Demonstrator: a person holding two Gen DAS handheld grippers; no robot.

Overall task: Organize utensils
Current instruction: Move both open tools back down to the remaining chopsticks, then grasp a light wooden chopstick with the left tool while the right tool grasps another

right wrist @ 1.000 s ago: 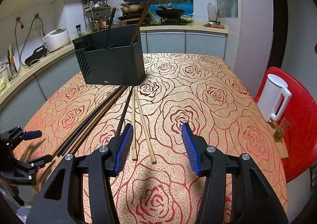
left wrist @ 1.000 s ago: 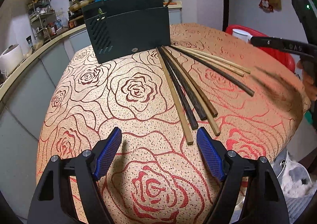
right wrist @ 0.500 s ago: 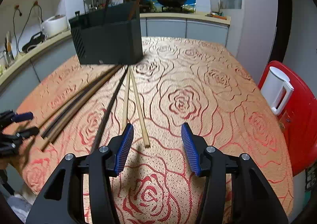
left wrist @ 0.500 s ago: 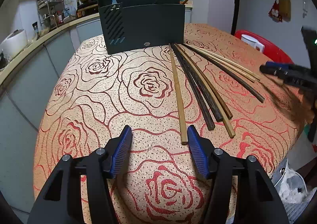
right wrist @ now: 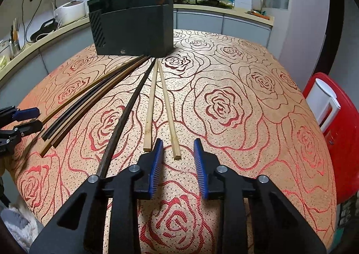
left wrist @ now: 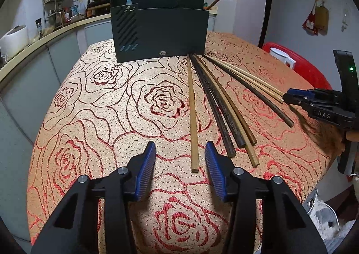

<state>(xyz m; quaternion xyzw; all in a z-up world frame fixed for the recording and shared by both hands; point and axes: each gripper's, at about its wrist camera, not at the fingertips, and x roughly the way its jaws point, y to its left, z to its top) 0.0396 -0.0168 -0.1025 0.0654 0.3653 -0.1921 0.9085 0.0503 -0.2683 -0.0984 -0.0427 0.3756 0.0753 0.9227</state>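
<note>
The left gripper (left wrist: 180, 155) is closing; the near end of a light brown chopstick (left wrist: 192, 114) lies between its blue pads, which do not touch it. The right gripper (right wrist: 178, 153) is also closing around the tip of a pale chopstick (right wrist: 169, 110), not yet pressed. Ahead of both, the dark utensil holder (left wrist: 160, 34) stands on the rose tablecloth (left wrist: 101, 101) with two sticks in it.

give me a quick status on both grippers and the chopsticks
Left gripper closing around tan chopstick, not yet pinched. Right gripper closing around pale chopstick. Holder has two sticks. Path clear.
</note>
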